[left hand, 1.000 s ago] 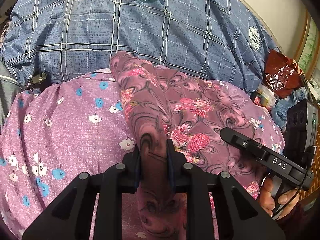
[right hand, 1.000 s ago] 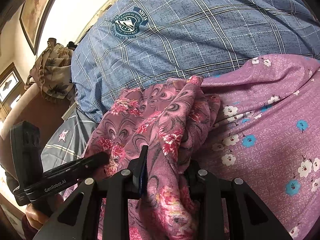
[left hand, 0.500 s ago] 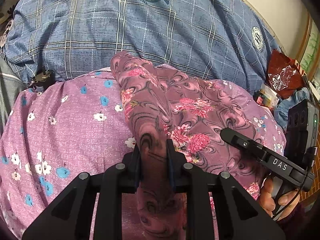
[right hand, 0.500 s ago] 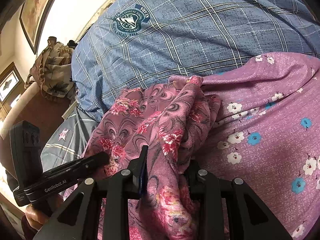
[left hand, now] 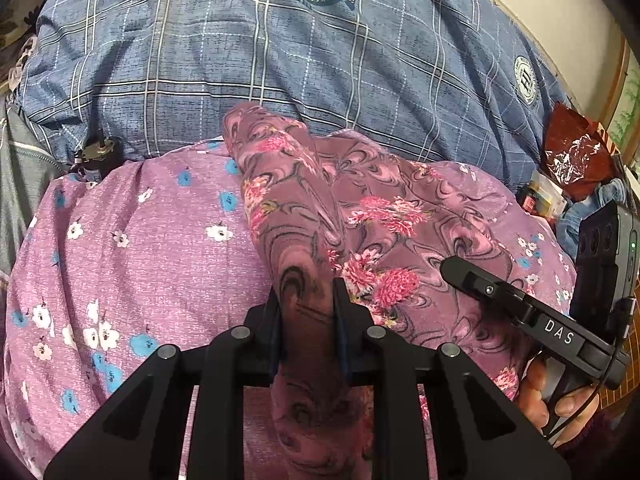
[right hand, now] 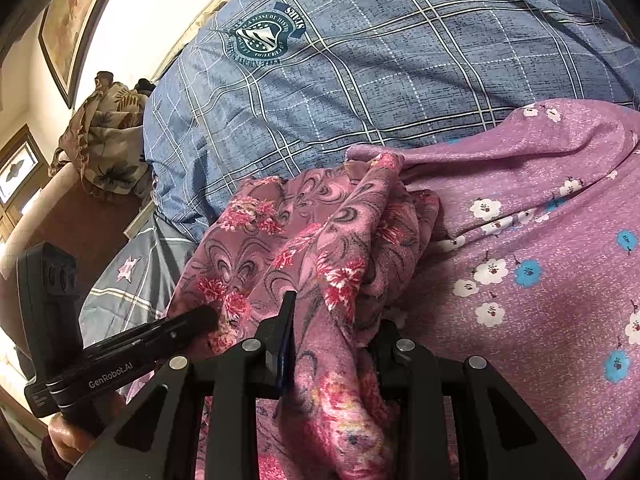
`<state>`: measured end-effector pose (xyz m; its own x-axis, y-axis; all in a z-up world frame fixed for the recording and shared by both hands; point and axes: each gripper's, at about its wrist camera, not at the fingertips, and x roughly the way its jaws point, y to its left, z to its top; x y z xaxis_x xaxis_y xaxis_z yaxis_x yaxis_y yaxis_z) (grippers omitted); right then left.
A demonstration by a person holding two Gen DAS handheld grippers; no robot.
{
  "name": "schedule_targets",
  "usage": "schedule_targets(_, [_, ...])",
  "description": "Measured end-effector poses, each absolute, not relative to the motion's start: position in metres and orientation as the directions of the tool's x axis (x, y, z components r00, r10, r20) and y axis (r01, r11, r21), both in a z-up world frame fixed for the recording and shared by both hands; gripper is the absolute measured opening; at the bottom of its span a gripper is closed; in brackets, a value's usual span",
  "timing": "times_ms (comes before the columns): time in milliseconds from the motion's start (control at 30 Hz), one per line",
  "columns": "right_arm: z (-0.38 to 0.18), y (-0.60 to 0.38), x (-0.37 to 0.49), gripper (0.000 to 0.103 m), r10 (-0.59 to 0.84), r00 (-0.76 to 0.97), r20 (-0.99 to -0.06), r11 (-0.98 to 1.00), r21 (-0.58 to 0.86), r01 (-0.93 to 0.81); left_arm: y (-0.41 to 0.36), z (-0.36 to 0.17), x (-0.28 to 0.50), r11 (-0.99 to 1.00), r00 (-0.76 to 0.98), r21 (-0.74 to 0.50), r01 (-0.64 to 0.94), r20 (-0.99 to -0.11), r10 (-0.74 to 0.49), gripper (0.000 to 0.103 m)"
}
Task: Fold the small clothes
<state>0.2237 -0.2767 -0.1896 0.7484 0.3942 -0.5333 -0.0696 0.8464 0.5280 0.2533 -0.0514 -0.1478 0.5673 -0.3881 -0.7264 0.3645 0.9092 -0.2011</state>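
Observation:
A small mauve garment with pink flowers and dark swirls (left hand: 360, 216) lies bunched on a purple cloth with white and blue flowers (left hand: 132, 264). My left gripper (left hand: 307, 292) is shut on one gathered edge of the garment, which hangs down between its fingers. My right gripper (right hand: 332, 312) is shut on another fold of the same garment (right hand: 320, 248). The two grippers sit close side by side; the right one shows in the left wrist view (left hand: 512, 304) and the left one shows in the right wrist view (right hand: 132, 348).
A blue plaid bed cover with round emblems (left hand: 280, 52) lies behind the purple cloth (right hand: 540, 240). A red plastic bag (left hand: 576, 156) and clutter sit at the far right. A floral bundle (right hand: 104, 136) and a brown headboard are at the far left.
Both grippers keep their hold on the garment. The view has slid slightly, with the purple cloth and blue cover shifting a little down in the frames.

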Motion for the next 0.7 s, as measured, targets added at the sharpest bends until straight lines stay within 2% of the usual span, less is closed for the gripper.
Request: schedule_targets(700, [-0.1906,-0.2657,0.2273,0.029,0.396,0.746,-0.536,0.848,0.526,-0.073,-0.0457,-0.1481,0.2530,0.916,0.573,-0.195,0.351,-0.729,-0.375,0.019])
